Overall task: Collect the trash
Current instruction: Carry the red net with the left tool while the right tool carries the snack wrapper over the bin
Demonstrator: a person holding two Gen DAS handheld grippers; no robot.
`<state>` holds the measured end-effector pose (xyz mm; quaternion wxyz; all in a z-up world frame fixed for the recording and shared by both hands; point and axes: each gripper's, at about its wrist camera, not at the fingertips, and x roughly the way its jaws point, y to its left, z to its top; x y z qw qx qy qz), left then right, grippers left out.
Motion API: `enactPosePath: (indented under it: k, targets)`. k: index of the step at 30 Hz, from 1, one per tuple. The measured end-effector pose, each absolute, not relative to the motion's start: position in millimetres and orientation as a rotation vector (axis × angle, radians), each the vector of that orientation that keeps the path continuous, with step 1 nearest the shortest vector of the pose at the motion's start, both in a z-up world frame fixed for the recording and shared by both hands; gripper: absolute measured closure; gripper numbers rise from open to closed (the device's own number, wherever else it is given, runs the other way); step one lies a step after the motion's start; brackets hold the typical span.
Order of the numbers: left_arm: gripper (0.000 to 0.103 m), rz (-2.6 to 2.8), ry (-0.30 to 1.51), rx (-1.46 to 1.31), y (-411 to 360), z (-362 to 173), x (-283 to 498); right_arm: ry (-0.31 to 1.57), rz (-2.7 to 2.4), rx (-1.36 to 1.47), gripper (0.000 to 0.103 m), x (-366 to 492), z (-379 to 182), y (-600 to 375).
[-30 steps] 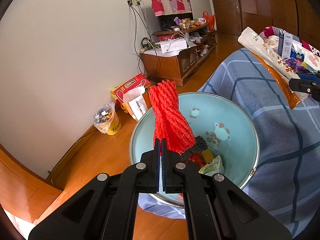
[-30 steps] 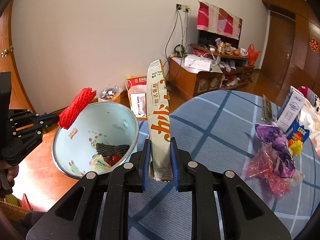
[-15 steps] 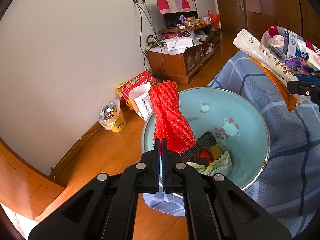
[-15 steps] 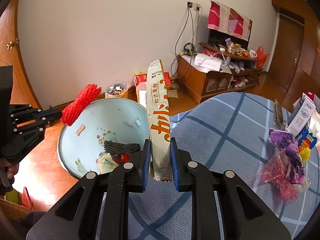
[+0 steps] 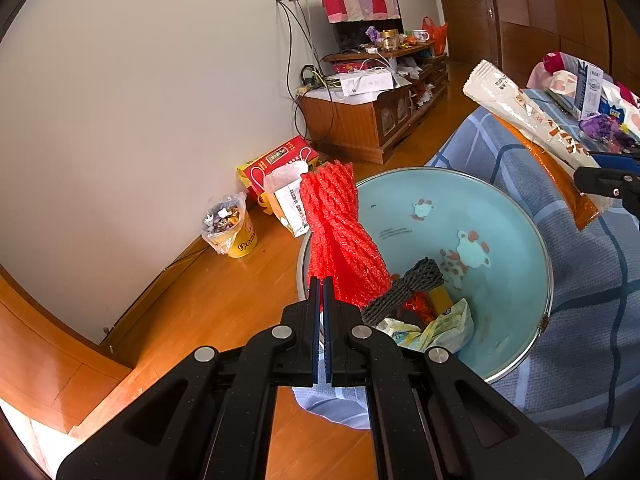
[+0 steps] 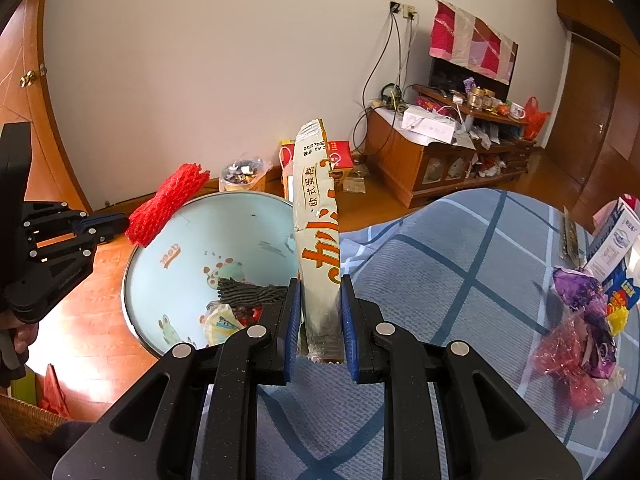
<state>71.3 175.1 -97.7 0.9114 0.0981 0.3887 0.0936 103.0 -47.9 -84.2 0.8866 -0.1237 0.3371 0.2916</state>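
Observation:
My left gripper (image 5: 321, 284) is shut on a red foam net (image 5: 340, 236) and holds it above the near left rim of a light blue basin (image 5: 500, 216). The basin holds a grey net, wrappers and other trash. My right gripper (image 6: 320, 292) is shut on a long white and orange snack wrapper (image 6: 318, 224), held upright over the table edge beside the basin (image 6: 160, 240). The left gripper with the red net (image 6: 168, 204) shows at the left of the right wrist view. The wrapper also shows in the left wrist view (image 5: 532, 120).
A table with a blue checked cloth (image 6: 440, 260) carries purple and red wrappers (image 6: 576, 320) and a carton (image 6: 616, 240) at right. On the wooden floor stand a yellow bucket of trash (image 5: 232, 228), a red box (image 5: 276, 160) and a wooden TV cabinet (image 5: 368, 116).
Both grippers have moved a little left toward the basin, still holding their items. The basin sits further right in the left wrist view and nearer the wrapper in the right wrist view.

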Motion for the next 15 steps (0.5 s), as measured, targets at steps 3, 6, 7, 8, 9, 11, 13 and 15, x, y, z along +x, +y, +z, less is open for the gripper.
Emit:
enactPosePath:
  k: [3,6,7,8,9,11,13,15]
  targets:
    - [0.102,0.191,0.801,0.199,175.0,-97.6,71.3,0.703,0.611,-0.261,0.083,102.7,-84.2,-46.9]
    - [0.102,0.19,0.8,0.199,175.3,-97.0,71.0,0.705,0.615,-0.265,0.083,101.9,-85.0,-44.6]
    - [0.102,0.189,0.8,0.198,175.2,-96.9,70.9,0.706,0.616,-0.265,0.083,102.0,-85.3,-43.8]
    - [0.102,0.189,0.799,0.199,174.9,-96.9,70.8,0.707,0.618,-0.266,0.083,102.3,-85.4,-43.4]
    - [0.102,0.188,0.799,0.199,174.6,-96.9,70.7,0.707,0.62,-0.266,0.083,103.1,-85.8,-43.5]
    - [0.102,0.186,0.799,0.197,174.3,-97.0,70.6,0.708,0.623,-0.269,0.083,103.6,-86.2,-43.0]
    - [0.102,0.185,0.799,0.196,173.6,-97.0,70.8,0.709,0.626,-0.27,0.083,103.4,-86.9,-42.5]
    - [0.102,0.183,0.8,0.195,173.0,-97.2,71.3,0.711,0.63,-0.272,0.083,103.5,-87.8,-41.7]
